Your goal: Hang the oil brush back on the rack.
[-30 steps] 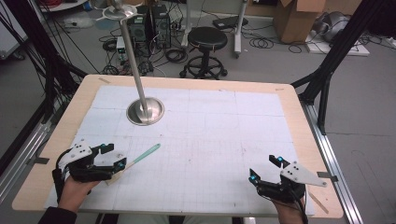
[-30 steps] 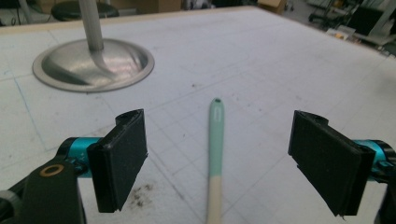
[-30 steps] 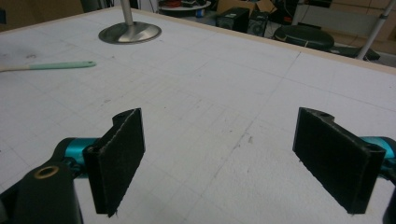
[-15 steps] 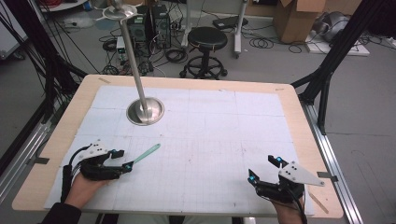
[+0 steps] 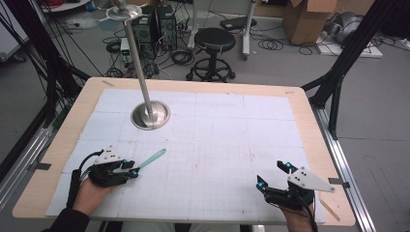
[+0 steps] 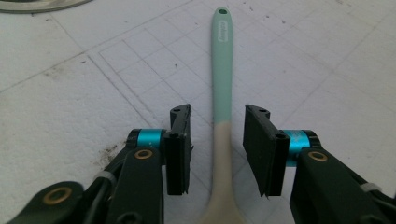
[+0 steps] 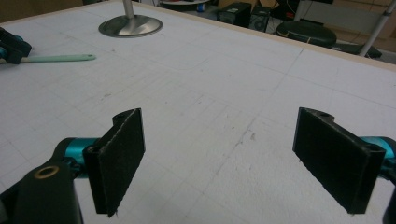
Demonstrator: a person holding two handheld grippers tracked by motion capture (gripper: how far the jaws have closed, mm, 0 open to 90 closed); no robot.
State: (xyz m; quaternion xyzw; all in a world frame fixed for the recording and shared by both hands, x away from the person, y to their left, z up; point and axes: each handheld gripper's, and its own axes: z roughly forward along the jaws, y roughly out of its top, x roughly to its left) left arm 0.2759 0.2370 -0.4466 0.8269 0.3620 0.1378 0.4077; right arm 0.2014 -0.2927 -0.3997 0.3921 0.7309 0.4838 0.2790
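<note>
A utensil with a mint-green handle and a cream lower part (image 5: 153, 157) lies flat on the white gridded mat (image 5: 217, 140), left of centre. My left gripper (image 5: 133, 170) sits low over its near end. In the left gripper view the handle (image 6: 221, 70) runs straight up between the jaws. The left gripper (image 6: 218, 114) has just been closing, with a thin gap still showing on each side of the handle, so the pads are not pressing on it. My right gripper (image 5: 273, 176) rests at the front right, its jaws wide apart (image 7: 222, 116) with nothing between them.
A metal stand with a round base (image 5: 150, 115) and a tall pole stands at the back left of the mat; its base also appears in the right gripper view (image 7: 130, 25). The table's wooden rim (image 5: 309, 125) frames the mat. A black stool (image 5: 213, 41) stands beyond the far edge.
My left gripper has slid right and slightly down toward the utensil, and its jaws have narrowed around the handle. The utensil and the right gripper have stayed put.
</note>
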